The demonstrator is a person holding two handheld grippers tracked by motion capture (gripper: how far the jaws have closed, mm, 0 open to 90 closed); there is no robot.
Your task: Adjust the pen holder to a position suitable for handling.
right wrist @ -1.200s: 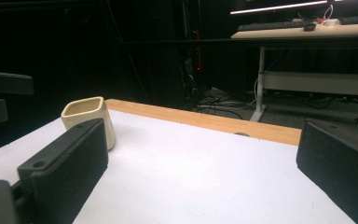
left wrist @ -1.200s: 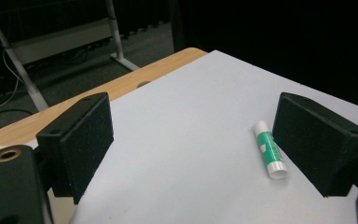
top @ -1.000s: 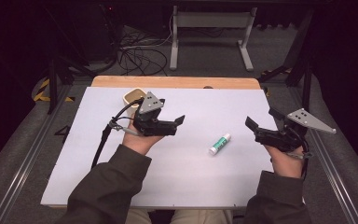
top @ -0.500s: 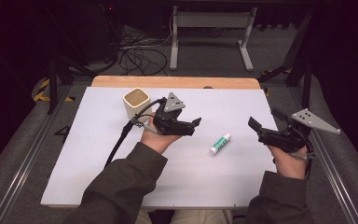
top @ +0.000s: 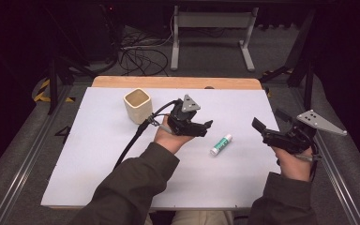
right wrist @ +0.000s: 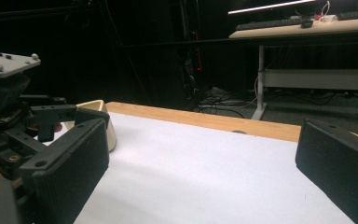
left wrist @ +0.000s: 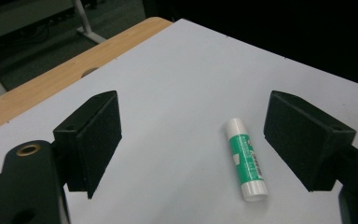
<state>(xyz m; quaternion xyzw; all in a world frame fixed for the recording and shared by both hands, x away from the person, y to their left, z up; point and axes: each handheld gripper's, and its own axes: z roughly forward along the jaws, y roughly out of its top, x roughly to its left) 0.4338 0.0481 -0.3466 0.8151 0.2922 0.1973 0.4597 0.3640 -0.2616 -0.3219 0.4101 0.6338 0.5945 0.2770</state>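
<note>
Left gripper (top: 205, 127) hangs over the middle of the white table (top: 98, 159), its jaws pointing toward the glue stick (top: 221, 145), which lies flat on the sheet just beyond and slightly nearer the person than the tips. Its jaws have just been closing a little, yet they stand well apart, and nothing is pressed between them. In the left gripper view the glue stick (left wrist: 245, 159) lies within the gap, much closer to the right-hand pad than to the left-hand one, apart from both, its white cap end pointing away from the gripper and its green-labelled body running back toward the camera. How high the pads hang above the sheet is hard to judge from that angle.

Behind this gripper, on the side away from the stick, a cream square cup (top: 138, 105) stands upright near the wooden far edge (top: 178, 82) of the table. The gripper's black cable (top: 130, 145) trails back along the person's sleeve.

Farther right, past the glue stick, the right gripper (top: 262, 131) is held near the table's right edge, well apart from the stick, with the stick between the two grippers. Its jaws are spread wide with nothing in them; the right gripper view looks across the bare sheet, with the left gripper (right wrist: 70, 116) and the cup (right wrist: 103, 125) at the left of that view.
</note>
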